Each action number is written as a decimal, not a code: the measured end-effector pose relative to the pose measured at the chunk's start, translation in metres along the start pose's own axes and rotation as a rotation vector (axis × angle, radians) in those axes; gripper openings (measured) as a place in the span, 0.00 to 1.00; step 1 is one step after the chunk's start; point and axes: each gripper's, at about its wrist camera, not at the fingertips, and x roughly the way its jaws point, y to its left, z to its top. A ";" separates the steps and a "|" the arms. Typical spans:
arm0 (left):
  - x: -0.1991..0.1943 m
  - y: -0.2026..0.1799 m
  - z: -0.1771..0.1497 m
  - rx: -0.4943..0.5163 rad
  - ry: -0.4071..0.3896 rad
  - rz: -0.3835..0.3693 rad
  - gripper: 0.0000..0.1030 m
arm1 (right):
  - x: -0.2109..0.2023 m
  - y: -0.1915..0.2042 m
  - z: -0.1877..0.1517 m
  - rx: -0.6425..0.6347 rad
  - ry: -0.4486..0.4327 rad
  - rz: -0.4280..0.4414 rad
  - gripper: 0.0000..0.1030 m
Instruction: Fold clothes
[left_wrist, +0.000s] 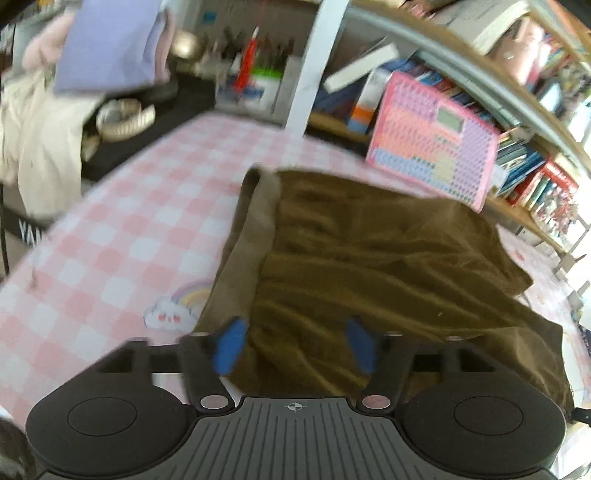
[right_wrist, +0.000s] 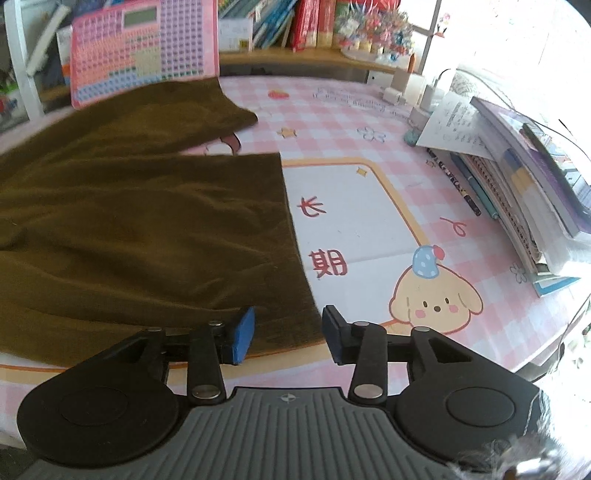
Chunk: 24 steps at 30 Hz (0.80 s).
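While the left gripper (left_wrist: 295, 345) hovers wide above the brown garment (left_wrist: 369, 258), the right gripper (right_wrist: 288, 334) stands part-open over its corner on the tabletop (right_wrist: 351, 221).

On my left gripper (left_wrist: 295, 345) I saw two bright blue pads (left_wrist: 229, 345) on black linkage arms, each arm pinned with a round silver rivet. Behind them sat a grey ribbed plate marked with a small crosshair, flanked by two black round housings, each with a shallow disc on top. My right gripper (right_wrist: 289, 334) was built the same way: blue pads (right_wrist: 242, 334) backed in black, silver rivets at each arm's base and smaller ones further out, the ribbed grey plate with its crosshair, and round black housings either side. Some grey fuzz showed in the near right corner, too blurred to identify.
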 end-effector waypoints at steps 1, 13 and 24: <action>-0.006 -0.004 0.000 0.014 -0.019 -0.003 0.67 | -0.005 0.002 -0.002 0.007 -0.008 0.006 0.40; -0.028 -0.037 -0.009 0.200 0.018 -0.051 0.76 | -0.051 0.032 -0.029 0.050 -0.025 0.078 0.52; -0.035 -0.042 -0.021 0.280 0.079 -0.088 0.89 | -0.072 0.056 -0.045 0.063 -0.010 0.087 0.69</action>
